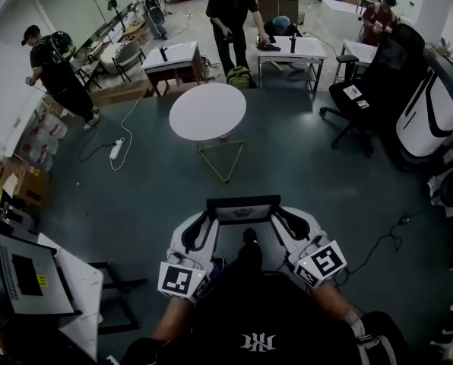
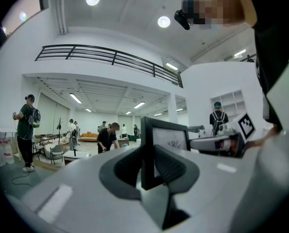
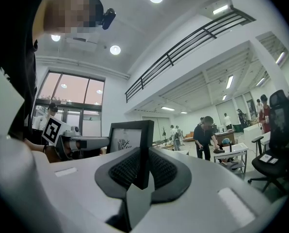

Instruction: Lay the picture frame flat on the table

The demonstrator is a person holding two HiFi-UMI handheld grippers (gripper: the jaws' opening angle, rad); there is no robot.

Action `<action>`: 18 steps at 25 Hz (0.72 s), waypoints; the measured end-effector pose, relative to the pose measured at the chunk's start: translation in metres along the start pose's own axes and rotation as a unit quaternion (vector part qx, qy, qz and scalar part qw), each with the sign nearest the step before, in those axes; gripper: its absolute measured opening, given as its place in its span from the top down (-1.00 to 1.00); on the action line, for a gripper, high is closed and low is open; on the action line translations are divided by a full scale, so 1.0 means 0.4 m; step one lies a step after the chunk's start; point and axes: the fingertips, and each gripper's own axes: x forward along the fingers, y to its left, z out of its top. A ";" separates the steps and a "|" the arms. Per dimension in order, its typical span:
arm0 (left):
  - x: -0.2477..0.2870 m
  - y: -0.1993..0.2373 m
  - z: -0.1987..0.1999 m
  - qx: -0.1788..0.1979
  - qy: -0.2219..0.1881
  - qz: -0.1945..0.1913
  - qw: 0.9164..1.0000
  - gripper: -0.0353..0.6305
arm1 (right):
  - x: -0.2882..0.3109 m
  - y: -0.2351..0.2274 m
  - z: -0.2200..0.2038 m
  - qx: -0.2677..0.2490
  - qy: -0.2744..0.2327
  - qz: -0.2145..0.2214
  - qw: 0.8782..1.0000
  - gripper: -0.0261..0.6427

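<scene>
Dark grey floor fills a big room, and a round white table point(image 1: 207, 111) on thin legs stands in the upper middle of the head view. People stand by white desks point(image 1: 291, 48) along the top of the picture.

Low in the middle of the head view, a black picture frame with a white picture inside point(image 1: 243, 210) is up in the air. It stands upright, below the round table in the picture and not touching it.

The left tongs point(image 1: 204, 223) bite the frame's left side. In the left gripper view, the dark pads of the left tongs point(image 2: 147, 171) press on both faces of the frame's point(image 2: 168, 137) black edge.

The right tongs point(image 1: 283, 220) bite the frame's right side. In the right gripper view, the right tongs point(image 3: 143, 171) squeeze the frame point(image 3: 127, 140) the same way, with the edge between the pads.

So the frame sits between the two tongs, one on each side.
</scene>
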 end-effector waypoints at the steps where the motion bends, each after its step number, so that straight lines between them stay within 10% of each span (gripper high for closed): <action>1: 0.016 -0.001 0.002 0.000 0.000 -0.002 1.000 0.65 | 0.002 -0.014 0.002 0.002 0.000 -0.003 1.000 0.77; 18: 0.305 0.178 -0.002 -0.019 0.012 0.004 1.000 0.65 | 0.261 -0.243 0.038 -0.008 0.013 0.008 1.000 0.77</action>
